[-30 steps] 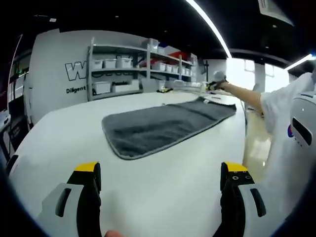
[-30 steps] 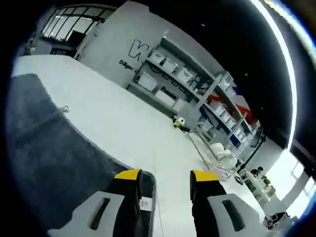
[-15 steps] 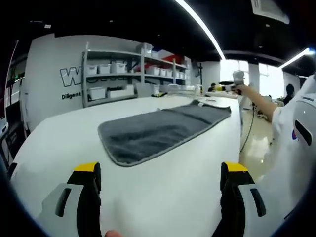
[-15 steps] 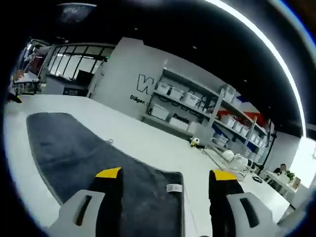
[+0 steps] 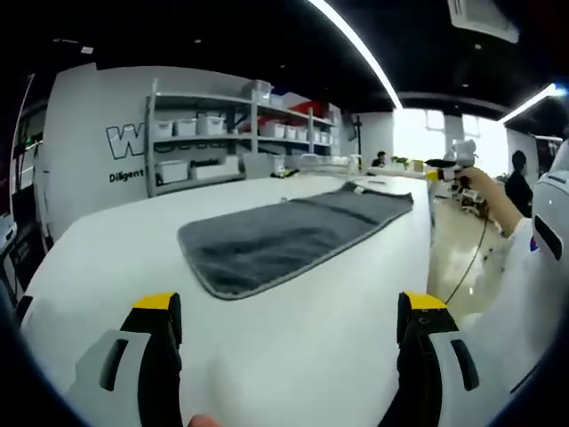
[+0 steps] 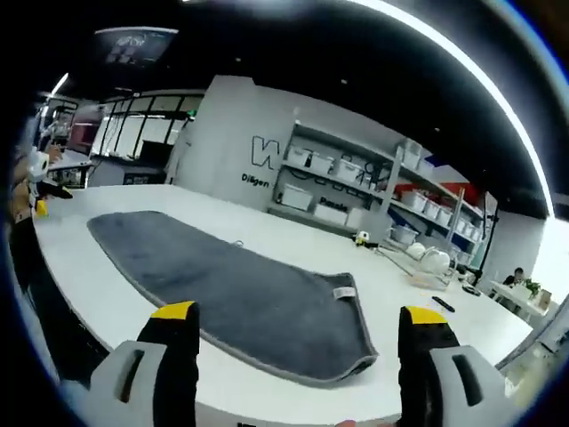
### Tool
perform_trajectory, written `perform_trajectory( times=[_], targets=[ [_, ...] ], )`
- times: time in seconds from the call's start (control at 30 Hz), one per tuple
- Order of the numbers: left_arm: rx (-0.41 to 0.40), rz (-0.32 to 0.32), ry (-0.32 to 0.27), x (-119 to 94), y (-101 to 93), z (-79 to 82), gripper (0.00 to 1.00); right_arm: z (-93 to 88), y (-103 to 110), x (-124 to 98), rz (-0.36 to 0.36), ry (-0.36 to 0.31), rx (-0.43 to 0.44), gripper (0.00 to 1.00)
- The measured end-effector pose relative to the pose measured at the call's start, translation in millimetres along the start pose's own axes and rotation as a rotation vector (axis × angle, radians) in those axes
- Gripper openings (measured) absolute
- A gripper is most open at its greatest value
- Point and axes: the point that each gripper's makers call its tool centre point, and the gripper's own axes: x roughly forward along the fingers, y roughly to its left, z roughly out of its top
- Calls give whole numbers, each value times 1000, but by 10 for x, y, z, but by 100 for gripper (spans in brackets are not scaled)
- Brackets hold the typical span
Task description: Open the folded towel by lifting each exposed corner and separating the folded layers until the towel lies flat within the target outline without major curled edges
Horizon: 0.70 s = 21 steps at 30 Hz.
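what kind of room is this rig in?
Probably a lab or workshop, not a home. A large white table holds the grey towel, open metal shelving carries white storage bins along a wall with printed lettering, and strip lights run overhead.

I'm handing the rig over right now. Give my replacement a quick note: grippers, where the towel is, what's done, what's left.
Left gripper: open, holding nothing, above the white table short of the towel's near end.
Right gripper: open, holding nothing, off the towel's other end.
Grey towel: spread in a long strip across the table, edges mostly flat; a small tag shows at the corner near the right gripper.
Done: no folded layers visible.
Left: I can't make out a target outline, so check alignment and flatten any curl.
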Motion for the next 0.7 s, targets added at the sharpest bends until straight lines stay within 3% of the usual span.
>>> perform_trajectory(
  times=[0.17,0.4,0.7],
  targets=[
    [-7,7,-8,-37,31,-1,99,-156,105,-111,4,-7,53,99],
    [-10,15,-9,-62,59,-6,99,-384,402,-88,64,41,71,99],
    [-7,17,-9,-89,54,-7,99,-451,432,-80,56,46,111,99]
  ],
)
